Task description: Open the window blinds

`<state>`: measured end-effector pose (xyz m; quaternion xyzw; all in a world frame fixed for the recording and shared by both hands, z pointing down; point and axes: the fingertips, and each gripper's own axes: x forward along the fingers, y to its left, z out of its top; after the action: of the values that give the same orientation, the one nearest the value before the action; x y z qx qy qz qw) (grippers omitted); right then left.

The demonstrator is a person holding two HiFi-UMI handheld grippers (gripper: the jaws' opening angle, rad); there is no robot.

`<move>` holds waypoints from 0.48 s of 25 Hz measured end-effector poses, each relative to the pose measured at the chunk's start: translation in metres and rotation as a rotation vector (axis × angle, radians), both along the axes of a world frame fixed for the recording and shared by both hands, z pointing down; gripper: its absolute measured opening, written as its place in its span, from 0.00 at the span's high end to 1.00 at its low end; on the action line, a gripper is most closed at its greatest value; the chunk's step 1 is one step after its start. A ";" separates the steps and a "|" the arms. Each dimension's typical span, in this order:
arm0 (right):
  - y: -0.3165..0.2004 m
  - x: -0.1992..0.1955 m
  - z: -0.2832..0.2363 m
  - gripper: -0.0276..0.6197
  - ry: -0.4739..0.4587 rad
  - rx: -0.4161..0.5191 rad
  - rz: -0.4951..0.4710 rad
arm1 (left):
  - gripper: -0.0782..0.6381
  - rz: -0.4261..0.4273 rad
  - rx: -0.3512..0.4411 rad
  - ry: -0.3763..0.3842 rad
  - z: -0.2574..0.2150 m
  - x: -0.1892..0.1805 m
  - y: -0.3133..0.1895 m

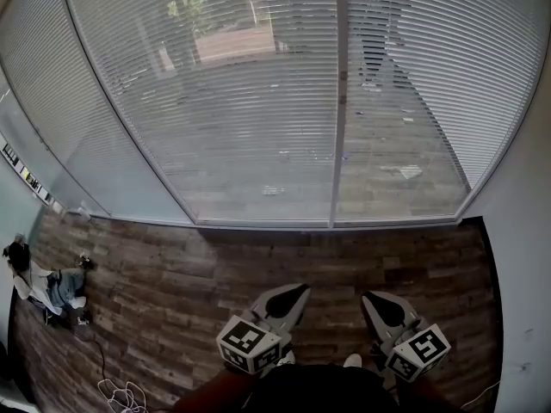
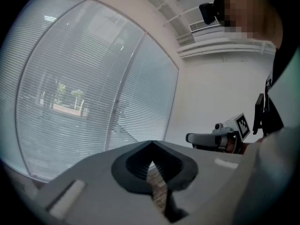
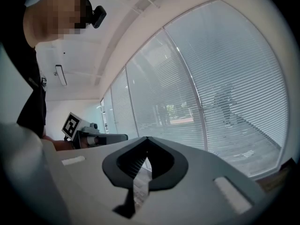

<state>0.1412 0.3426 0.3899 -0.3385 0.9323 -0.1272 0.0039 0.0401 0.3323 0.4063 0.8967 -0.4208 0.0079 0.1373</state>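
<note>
The left hand-held gripper (image 1: 289, 297) and the right hand-held gripper (image 1: 380, 305) are both held low at the near edge of the scene. Each has its jaws together with nothing between them, and both point toward the window.

The window blinds (image 1: 250, 101) hang on the far side, well apart from both grippers. They span the glass from left to right, fully lowered, with the slats tilted just enough that the yard outside shows through. The slats look thin and light, easily bent or creased, and probably slippery, so pinching them directly seems a poor choice. A tilt wand or pull cord would be the better place to take hold. None can be made out for certain here, though one may run along the upright frame bar (image 1: 338, 101) right of centre.

A bare wooden floor (image 1: 172, 269) lies between the grippers and the sill, and nothing on it blocks a straight approach. A small heap of belongings (image 1: 47, 286) sits near the left, with a loose white cable (image 1: 120, 394) coiled on the near left. A plain wall (image 1: 516, 265) closes off the right side.
</note>
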 end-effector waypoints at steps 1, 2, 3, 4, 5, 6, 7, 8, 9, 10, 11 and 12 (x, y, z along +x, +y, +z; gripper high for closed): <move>0.001 0.000 0.000 0.92 -0.002 0.000 0.001 | 0.89 0.001 0.000 -0.004 0.000 0.000 0.001; 0.002 0.000 0.000 0.92 -0.002 -0.001 0.002 | 0.89 0.000 0.000 -0.010 0.001 0.000 0.002; 0.003 0.000 0.001 0.92 -0.002 -0.001 0.003 | 0.89 -0.001 0.001 -0.015 0.001 -0.001 0.002; 0.003 -0.001 0.001 0.92 -0.001 -0.001 0.003 | 0.89 -0.003 0.002 -0.018 0.000 -0.001 0.002; 0.003 -0.001 0.001 0.92 0.000 -0.001 0.003 | 0.89 -0.003 0.004 -0.018 -0.001 -0.002 0.002; 0.002 -0.001 0.001 0.92 0.000 -0.001 0.004 | 0.89 -0.001 0.004 -0.017 -0.001 -0.002 0.002; 0.002 -0.001 0.001 0.92 0.000 -0.001 0.004 | 0.89 0.001 0.004 -0.016 0.000 -0.002 0.002; 0.002 -0.001 0.001 0.92 0.000 0.000 0.004 | 0.89 0.003 0.003 -0.016 0.001 -0.002 0.003; 0.003 -0.001 0.001 0.92 0.000 0.000 0.005 | 0.89 0.004 0.002 -0.016 0.002 -0.002 0.004; 0.004 -0.001 0.002 0.92 0.000 0.000 0.006 | 0.89 0.004 0.001 -0.017 0.002 -0.002 0.005; 0.004 -0.001 0.002 0.92 0.001 0.000 0.007 | 0.89 0.004 0.002 -0.017 0.003 -0.002 0.005; 0.004 -0.001 0.003 0.92 0.002 -0.001 0.008 | 0.89 0.006 0.004 -0.016 0.003 -0.001 0.005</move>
<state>0.1406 0.3466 0.3926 -0.3423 0.9309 -0.1274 0.0035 0.0389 0.3372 0.4088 0.8981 -0.4193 0.0148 0.1323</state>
